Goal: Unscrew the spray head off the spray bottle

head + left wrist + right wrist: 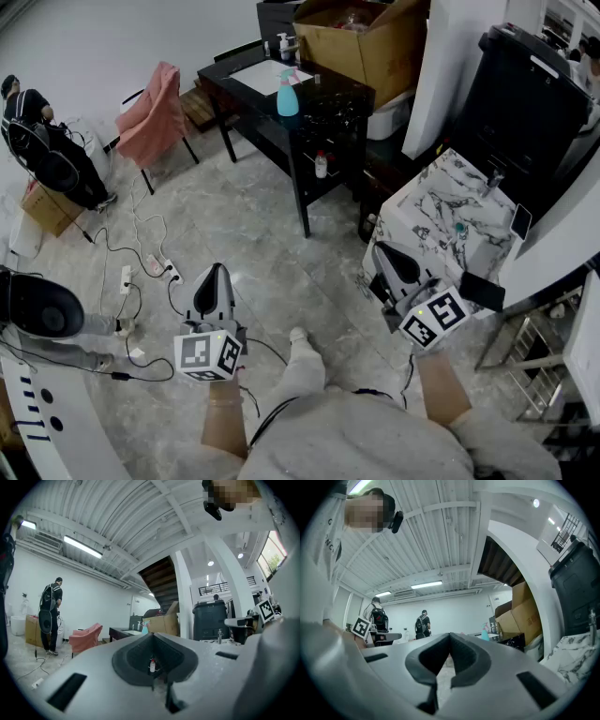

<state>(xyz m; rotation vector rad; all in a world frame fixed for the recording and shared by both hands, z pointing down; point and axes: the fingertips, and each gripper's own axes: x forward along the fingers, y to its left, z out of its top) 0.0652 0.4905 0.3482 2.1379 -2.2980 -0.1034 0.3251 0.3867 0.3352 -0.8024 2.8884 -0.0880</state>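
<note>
one teal spray bottle (288, 94) stands on the black table (246, 111), head still on, well apart from both tools; left gripper (215, 272) and right gripper (382, 251) are closed on nothing; likely the approach step; next, step up and open the jaws.

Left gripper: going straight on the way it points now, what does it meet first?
The way looks free over the floor; then the left gripper would probably meet the black table, near the small red-capped bottle on its lower shelf. Depth is unclear.
</note>
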